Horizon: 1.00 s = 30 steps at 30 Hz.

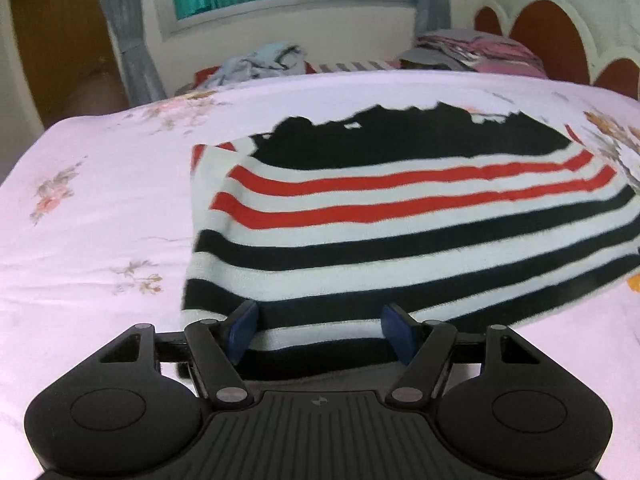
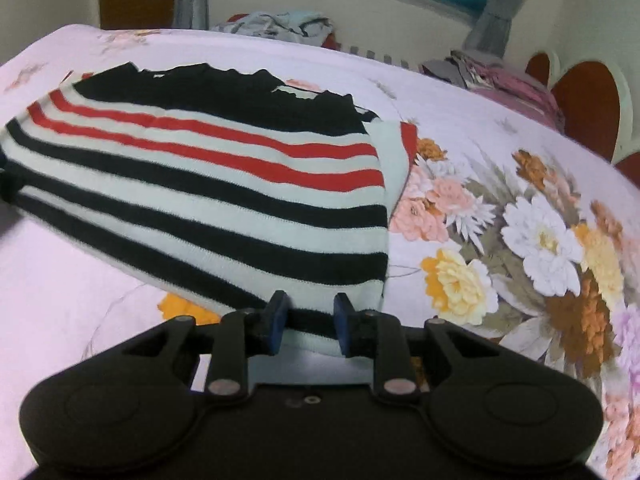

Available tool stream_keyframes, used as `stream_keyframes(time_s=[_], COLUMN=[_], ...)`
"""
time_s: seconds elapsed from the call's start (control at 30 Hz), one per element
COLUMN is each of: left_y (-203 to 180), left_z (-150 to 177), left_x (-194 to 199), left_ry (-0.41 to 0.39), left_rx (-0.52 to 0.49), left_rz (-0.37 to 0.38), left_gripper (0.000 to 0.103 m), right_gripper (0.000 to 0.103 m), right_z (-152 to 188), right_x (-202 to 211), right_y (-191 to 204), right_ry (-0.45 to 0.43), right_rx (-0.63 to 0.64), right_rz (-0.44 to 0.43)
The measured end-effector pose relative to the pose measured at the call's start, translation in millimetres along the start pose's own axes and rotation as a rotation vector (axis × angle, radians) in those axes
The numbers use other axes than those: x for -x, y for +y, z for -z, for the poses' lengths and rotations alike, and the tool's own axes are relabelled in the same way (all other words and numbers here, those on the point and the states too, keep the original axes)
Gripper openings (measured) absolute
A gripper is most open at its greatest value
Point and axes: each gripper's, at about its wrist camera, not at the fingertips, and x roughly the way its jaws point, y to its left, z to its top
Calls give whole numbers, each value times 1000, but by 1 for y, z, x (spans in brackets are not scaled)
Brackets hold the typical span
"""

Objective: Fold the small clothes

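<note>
While each hand-held gripper (image 1: 319, 330) (image 2: 307, 322) stands apart around the striped sweater (image 1: 400, 220) hem, both should clamp evenly before lifting.

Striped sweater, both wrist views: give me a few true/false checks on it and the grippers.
1. The sweater lies on a floral bedsheet. True.
2. Its stripes are green and yellow. False: black, white and red.
3. The sweater's hem sits between the left gripper fingers. True.
4. The right gripper is far from the sweater. False: the hem lies between its fingers.
5. The bed is otherwise bare. False: clothes piles lie at its far side.
</note>
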Motion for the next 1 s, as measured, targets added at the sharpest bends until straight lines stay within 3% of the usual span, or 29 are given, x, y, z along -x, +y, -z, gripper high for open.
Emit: stream_keyframes(time_s=[0.1,0.17,0.23,0.3,0.4,0.5,0.57,0.63,0.73,0.83,1.0], left_y=[11,13,3,-18,-26,0,19,21,18,18,17], left_z=[8,6,2,-1,-4,1,9,9,4,10,9], left_x=[1,4,11,13,6,6,-4,-6,-1,-3,-4], left_ry=[-4,-7,-43,-69,-65,-68,-12,-7,-24,-18,-6], left_rx=[21,62,102,71,67,106,121,92,104,97,100], left_rz=[-5,-10,-3,12,-29,-99,-92,-91,-107,-105,-102], left_gripper=[69,69,69,69,69,69,69,69,69,69,69], right_gripper=[20,22,23,23,23,23,23,20,16,14,14], right_z=[-5,-8,-14,-20,-23,-21,-19,-14,-4,-2,5], right_x=[6,15,19,14,1,6,4,-7,-7,5,0], right_y=[-3,10,30,55,79,62,36,14,-9,-10,-7], right_ry=[-1,-47,-90,-94,-70,-97,-98,-48,-31,-62,-30], right_rx=[-20,-33,-56,-48,-7,-16,-52,-76,-122,-119,-104], right_rz=[13,9,-56,-124,-128,-83,5,88,41,44,49])
